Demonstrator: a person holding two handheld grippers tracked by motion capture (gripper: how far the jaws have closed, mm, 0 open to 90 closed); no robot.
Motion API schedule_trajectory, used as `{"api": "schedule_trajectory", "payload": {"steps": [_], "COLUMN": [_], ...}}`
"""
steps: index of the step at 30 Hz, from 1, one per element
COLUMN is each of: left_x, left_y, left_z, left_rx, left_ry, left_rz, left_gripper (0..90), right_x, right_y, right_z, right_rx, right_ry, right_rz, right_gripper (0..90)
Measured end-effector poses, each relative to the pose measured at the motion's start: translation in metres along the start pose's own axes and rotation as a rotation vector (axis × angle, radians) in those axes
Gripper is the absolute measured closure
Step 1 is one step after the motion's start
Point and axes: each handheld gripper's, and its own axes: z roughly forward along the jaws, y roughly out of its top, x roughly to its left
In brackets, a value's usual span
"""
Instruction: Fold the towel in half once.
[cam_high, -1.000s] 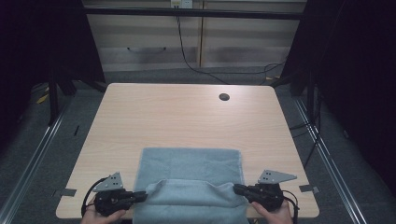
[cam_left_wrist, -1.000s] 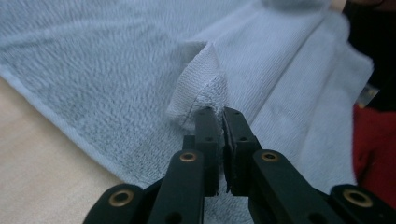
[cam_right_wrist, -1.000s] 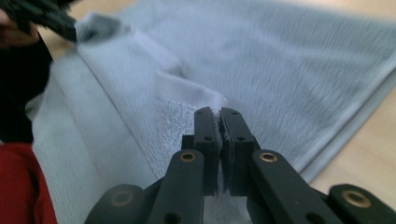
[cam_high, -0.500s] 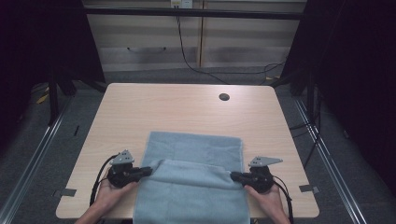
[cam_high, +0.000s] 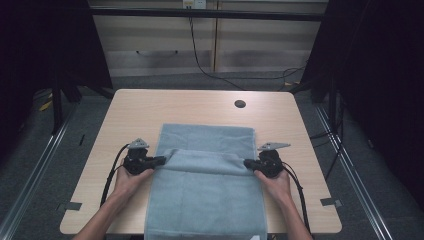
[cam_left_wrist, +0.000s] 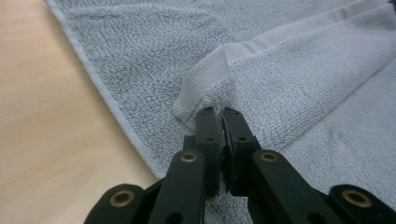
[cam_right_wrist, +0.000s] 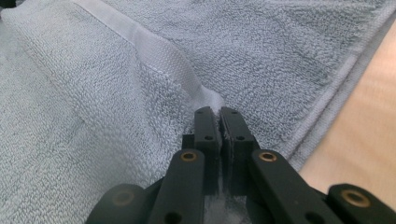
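A grey-blue towel (cam_high: 205, 185) lies on the light wooden table (cam_high: 200, 107), its near end hanging over the front edge. My left gripper (cam_high: 161, 160) is shut on the towel's left corner (cam_left_wrist: 205, 88), pinching the white hem between its jaws. My right gripper (cam_high: 247, 163) is shut on the towel's right corner (cam_right_wrist: 205, 95) in the same way. The hem (cam_high: 204, 154) stretches between the two grippers, lifted a little above the flat layer of towel (cam_high: 207, 135) behind it. A hand holds each gripper from the near side.
A dark round cable hole (cam_high: 240, 104) sits near the table's far right. Cables (cam_high: 111, 170) trail from each gripper toward the front edge. Bare wood lies beyond the towel and on both sides. Dark curtains and a cabinet stand behind the table.
Both grippers have carried the towel's near edge away from the person, from the front edge to mid-table. The folded-over part now covers more of the towel.
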Motion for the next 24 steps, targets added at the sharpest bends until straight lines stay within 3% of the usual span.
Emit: {"api": "schedule_trajectory", "payload": {"steps": [5, 7, 12, 16, 20, 24], "left_x": [0.011, 0.014, 0.020, 0.031, 0.034, 0.035], "left_y": [0.008, 0.012, 0.022, 0.025, 0.028, 0.035], "left_z": [0.009, 0.013, 0.020, 0.024, 0.024, 0.010], "left_rx": [-0.015, -0.023, -0.023, -0.052, -0.052, -0.111], "left_ry": [0.011, 0.022, 0.078, 0.074, 0.063, 0.033], "left_rz": [-0.027, -0.058, -0.046, -0.113, -0.126, -0.136], "left_gripper": [86.3, 86.2, 86.3, 86.2, 86.2, 86.3], "right_x": [-0.011, -0.012, -0.018, -0.020, -0.024, -0.028], "right_y": [0.012, 0.018, 0.033, 0.045, 0.049, 0.055], "right_z": [0.012, 0.017, 0.030, 0.040, 0.044, 0.032], "right_rx": [-0.013, -0.007, -0.007, 0.009, -0.011, -0.081], "right_ry": [-0.018, -0.043, -0.089, -0.126, -0.126, -0.103], "right_rz": [0.030, 0.037, 0.046, 0.031, 0.076, 0.108], "right_gripper": [86.7, 86.7, 86.8, 86.8, 86.7, 86.7]}}
